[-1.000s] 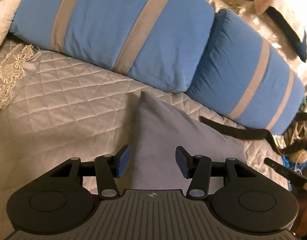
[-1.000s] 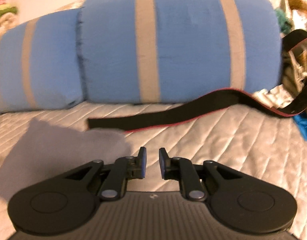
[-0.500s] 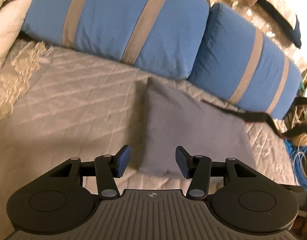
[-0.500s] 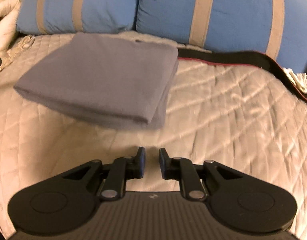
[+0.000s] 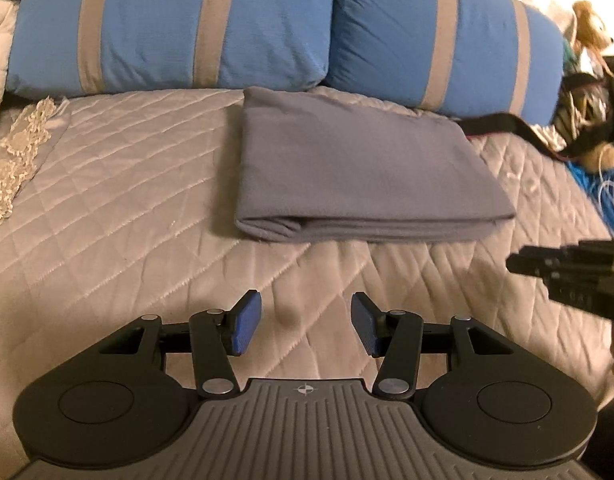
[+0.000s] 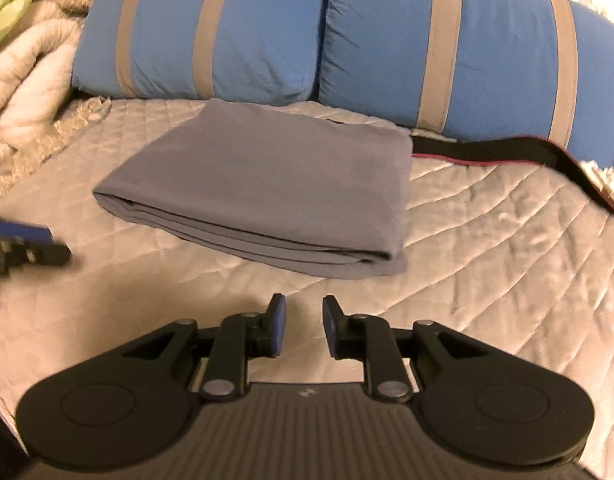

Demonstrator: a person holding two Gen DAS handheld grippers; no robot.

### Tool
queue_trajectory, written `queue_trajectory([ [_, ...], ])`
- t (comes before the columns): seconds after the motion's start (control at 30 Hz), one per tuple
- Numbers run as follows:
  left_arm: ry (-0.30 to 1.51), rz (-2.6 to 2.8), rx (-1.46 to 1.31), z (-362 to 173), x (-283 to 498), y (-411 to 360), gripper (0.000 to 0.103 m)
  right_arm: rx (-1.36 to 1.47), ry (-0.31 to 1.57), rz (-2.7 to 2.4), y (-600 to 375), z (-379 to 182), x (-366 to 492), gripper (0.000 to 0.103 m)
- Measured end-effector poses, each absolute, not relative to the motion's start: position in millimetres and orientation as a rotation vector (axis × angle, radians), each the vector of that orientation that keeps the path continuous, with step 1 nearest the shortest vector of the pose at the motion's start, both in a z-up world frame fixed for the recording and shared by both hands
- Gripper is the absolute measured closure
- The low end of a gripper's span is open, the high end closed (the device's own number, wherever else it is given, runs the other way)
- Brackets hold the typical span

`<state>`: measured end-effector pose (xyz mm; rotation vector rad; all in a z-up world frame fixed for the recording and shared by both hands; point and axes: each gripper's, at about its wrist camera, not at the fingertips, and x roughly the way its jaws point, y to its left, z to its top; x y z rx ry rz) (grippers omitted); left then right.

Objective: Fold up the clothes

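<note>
The folded grey garment (image 5: 359,176) lies flat on the quilted bed (image 5: 119,208), ahead of both grippers, its layered edge facing them crosswise; the left gripper (image 5: 306,328) is spread and empty, the right gripper (image 6: 303,330) is opening on nothing.

Two wrist fisheyes, angled down over bed.
Both faced the pillows (image 5: 175,28) from close range, sharing the folded grey cloth (image 5: 355,172) between them.

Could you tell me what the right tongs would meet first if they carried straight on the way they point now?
Probably the quilted beige bedspread, just short of the folded grey cloth; the empty, opening right tongs angle downward, though depth is unclear.
</note>
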<state>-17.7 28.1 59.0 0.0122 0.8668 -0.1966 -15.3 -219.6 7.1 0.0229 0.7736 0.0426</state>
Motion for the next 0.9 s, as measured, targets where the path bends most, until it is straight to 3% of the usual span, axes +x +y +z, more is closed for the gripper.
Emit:
queue_trajectory([
  [0.03,0.861,-0.197,0.028,58,-19,26,0.055,0.027,0.769,0.034,-219,7,-15,0.058],
  [0.1,0.845,-0.197,0.063,55,-21,22,0.055,0.025,0.756,0.008,-216,6,-16,0.03],
  [0.13,0.838,-0.197,0.082,54,-20,20,0.055,0.025,0.747,0.002,-216,6,-16,0.004],
  [0.17,0.833,-0.199,0.099,53,-20,17,0.055,0.024,0.736,-0.001,-216,6,-16,0.0],
  [0.23,0.812,-0.207,0.123,52,-19,13,0.054,0.024,0.728,-0.006,-216,6,-16,0.0],
  [0.37,0.783,-0.194,0.132,50,-20,9,0.034,0.039,0.759,-0.016,-217,1,-13,0.0],
  [0.5,0.777,-0.175,0.085,44,-17,11,0.029,0.032,0.782,-0.036,-215,-7,-13,0.0],
  [0.63,0.831,-0.138,0.077,27,-6,10,0.017,0.008,0.868,-0.081,-209,-27,-11,0.0],
  [0.67,0.844,-0.131,0.075,22,-3,10,0.009,0.007,0.841,-0.091,-208,-28,-14,0.0],
  [0.73,0.844,-0.124,0.115,13,-3,4,0.001,-0.004,0.83,-0.109,-204,-29,-17,0.0],
  [0.9,0.812,-0.084,0.146,8,-5,-5,0.001,0.013,0.847,-0.11,-207,-28,-15,0.0],
])
